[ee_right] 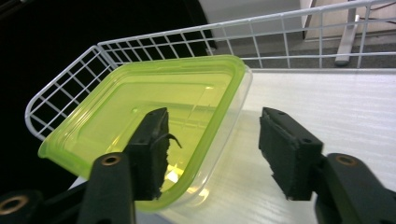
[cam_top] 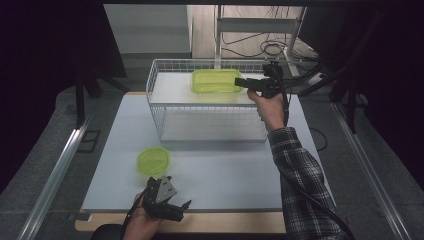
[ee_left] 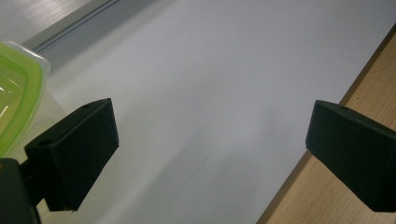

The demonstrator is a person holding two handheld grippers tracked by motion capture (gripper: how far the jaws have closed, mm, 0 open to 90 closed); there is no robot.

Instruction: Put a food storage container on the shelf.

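A rectangular clear tub with a lime-green lid [cam_top: 215, 80] [ee_right: 154, 107] lies on the top shelf of a white wire rack [cam_top: 155, 107]. My right gripper [cam_top: 240, 82] [ee_right: 215, 126] is at the tub's right end, open. One jaw is over the lid and the other outside the tub's wall, and the pads stand clear of it. A small round green-lidded tub [cam_top: 153, 160] [ee_left: 14, 93] sits on the table near the front left. My left gripper [cam_top: 183, 210] [ee_left: 210, 154] hovers low by the table's front edge, just right of that round tub, open with nothing between its jaws.
The rack's wire rim [ee_right: 70, 77] rises around the white shelf [ee_right: 327, 102]. A lower shelf sits beneath it. The pale grey table top [cam_top: 225, 170] ends in a wooden strip [cam_top: 225, 222] [ee_left: 373, 70] at the front. Cables and a metal frame [cam_top: 260, 30] stand behind the rack.
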